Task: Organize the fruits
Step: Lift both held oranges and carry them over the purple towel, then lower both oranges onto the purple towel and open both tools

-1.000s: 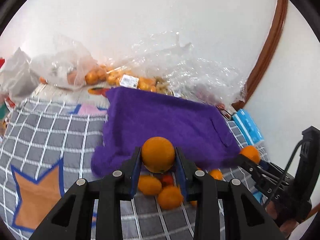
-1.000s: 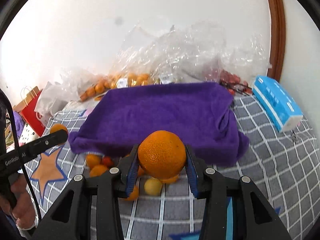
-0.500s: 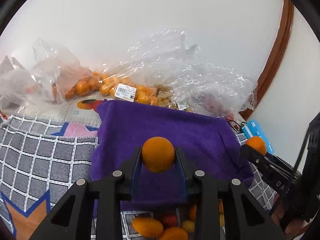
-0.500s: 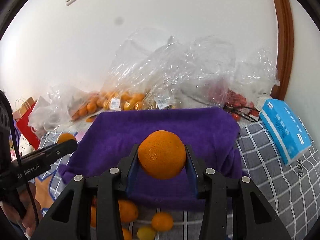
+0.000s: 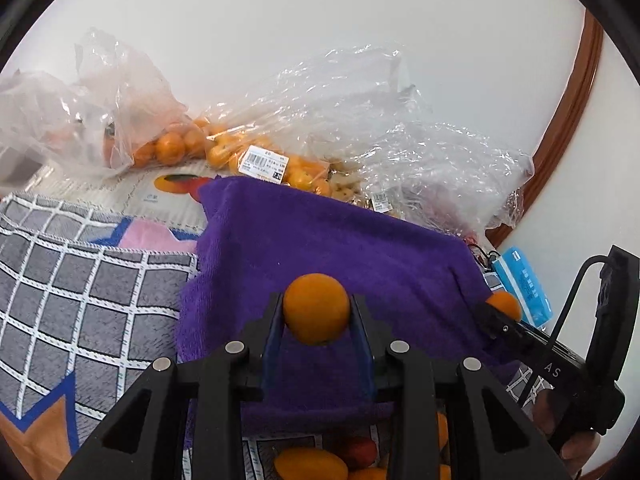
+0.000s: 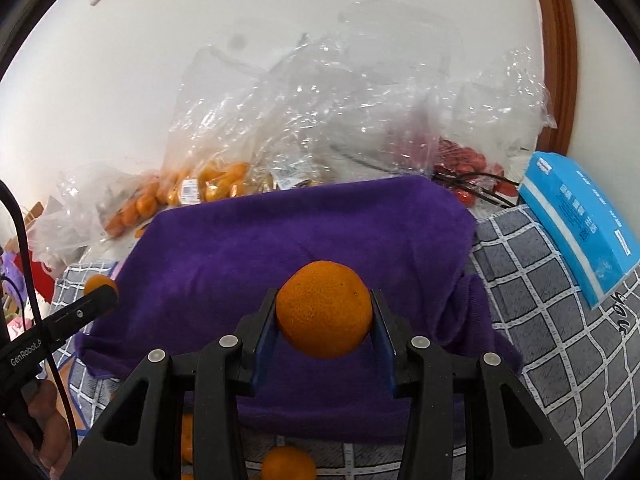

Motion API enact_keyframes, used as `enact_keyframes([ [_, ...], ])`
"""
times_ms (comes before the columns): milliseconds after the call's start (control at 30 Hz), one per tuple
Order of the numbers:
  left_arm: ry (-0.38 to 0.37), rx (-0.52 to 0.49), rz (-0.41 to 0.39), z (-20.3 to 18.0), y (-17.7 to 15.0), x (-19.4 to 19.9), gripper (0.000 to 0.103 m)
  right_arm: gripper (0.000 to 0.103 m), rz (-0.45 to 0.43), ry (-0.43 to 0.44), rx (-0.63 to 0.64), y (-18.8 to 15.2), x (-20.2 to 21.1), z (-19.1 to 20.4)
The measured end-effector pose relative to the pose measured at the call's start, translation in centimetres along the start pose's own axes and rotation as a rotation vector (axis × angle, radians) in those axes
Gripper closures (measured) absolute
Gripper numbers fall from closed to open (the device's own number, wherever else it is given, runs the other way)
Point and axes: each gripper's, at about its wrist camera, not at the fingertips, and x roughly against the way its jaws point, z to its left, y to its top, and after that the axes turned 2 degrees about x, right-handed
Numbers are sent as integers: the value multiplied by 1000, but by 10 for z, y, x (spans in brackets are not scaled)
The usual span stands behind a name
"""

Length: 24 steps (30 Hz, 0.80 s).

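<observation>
As both tongs carried forward off the loose fruit pile (image 5: 320, 464) | left gripper (image 5: 316, 312) clamped small orange (image 5: 316, 308), right gripper (image 6: 324, 316) clamped big orange (image 6: 324, 314) | purple towel (image 5: 340, 248) was under both, probably the drop spot.

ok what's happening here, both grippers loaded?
Yes. A person holds a hand-held gripper in each hand, sorting fruit. The left hand-held gripper is shut on a small orange, and the right hand-held gripper is shut on a larger orange. Both are held over the purple towel, which has no fruit on it yet. Loose fruit lies on the checked cloth in front of the towel, and bagged fruit sits behind it.
</observation>
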Motion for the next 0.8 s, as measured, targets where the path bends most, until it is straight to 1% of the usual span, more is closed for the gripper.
enact_keyframes([
  [167,3,-15,5,-2,-4,-3,72,60,-12,-10,-19,-1,-1,-5],
  [300,9,-37,-11,-4,-7,-4,72,60,-8,-13,-22,-3,-3,-6],
  [533,39,-51,15,-3,-12,-16,72,60,32,-20,-6,-10,-15,-3],
  [633,55,-61,13,-4,-13,-17,72,60,37,-20,16,-13,-18,1],
  [800,46,-58,12,-3,-13,-16,72,60,54,-33,40,-16,-23,6],
])
